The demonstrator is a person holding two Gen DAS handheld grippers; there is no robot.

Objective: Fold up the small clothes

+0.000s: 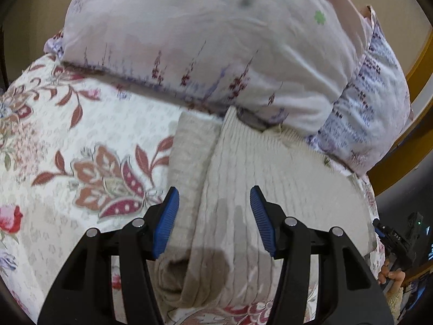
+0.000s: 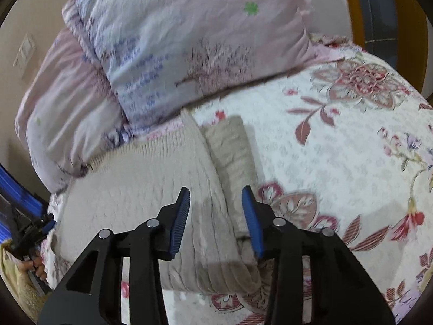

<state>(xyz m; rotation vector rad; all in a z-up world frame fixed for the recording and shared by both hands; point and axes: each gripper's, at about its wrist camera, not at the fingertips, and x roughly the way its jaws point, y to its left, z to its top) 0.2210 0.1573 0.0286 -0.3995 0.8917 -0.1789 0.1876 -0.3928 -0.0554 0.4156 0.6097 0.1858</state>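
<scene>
On bed: beige knit sweater (image 1: 243, 178), sleeves folded inward.
Left gripper (image 1: 213, 219): parted, empty.
Right gripper (image 2: 216, 219): parted, empty.
Next: likely regrip hem, fold upward.

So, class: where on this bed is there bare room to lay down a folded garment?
Free: the floral bedspread on the sleeve side of the beige knit sweater, below the pillows. Crowded: where the sweater's top edge meets the pillows.
</scene>
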